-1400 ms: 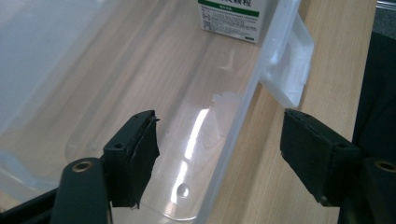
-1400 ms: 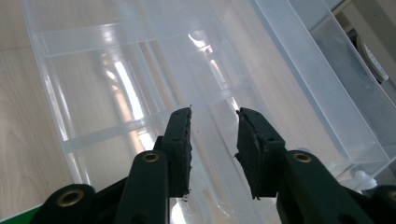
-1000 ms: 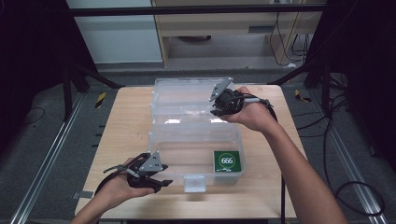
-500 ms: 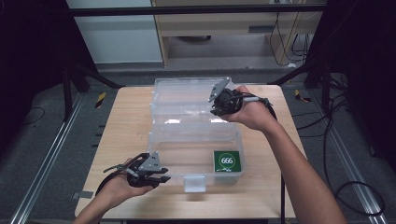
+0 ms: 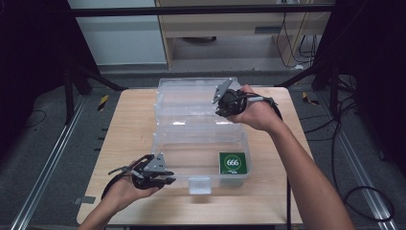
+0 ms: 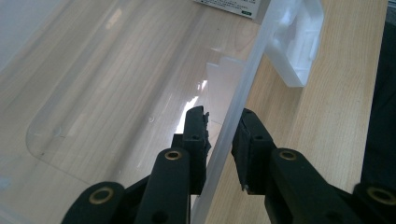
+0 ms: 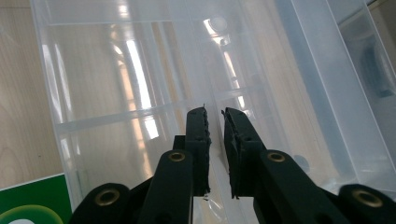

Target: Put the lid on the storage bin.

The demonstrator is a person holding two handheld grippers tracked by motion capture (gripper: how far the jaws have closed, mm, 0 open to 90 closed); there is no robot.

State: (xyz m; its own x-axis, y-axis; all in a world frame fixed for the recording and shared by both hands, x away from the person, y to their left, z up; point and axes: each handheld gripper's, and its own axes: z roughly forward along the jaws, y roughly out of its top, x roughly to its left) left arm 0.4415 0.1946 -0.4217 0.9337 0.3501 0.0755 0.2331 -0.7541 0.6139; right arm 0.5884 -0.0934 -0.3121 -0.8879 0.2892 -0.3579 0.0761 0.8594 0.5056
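High view shows a clear plastic box (image 5: 201,158) lying open on the wooden surface (image 5: 129,124), its lid (image 5: 191,98) thrown back toward the far edge and a green label (image 5: 232,163) on its near right corner. At the near left corner sits the left tool (image 5: 165,179), at the box's front wall. Left gripper view has that tool (image 6: 222,140) straddling the front wall's rim (image 6: 243,93), one jaw inside the box and one outside; the jaws have just been closing, and a sliver of gap remains on the outer side. A white latch (image 6: 299,42) hangs farther along the wall. Right gripper view shows the right tool (image 7: 215,135) nearly clenched, jaws just closing on a thin clear edge of the divided tray (image 7: 140,107).
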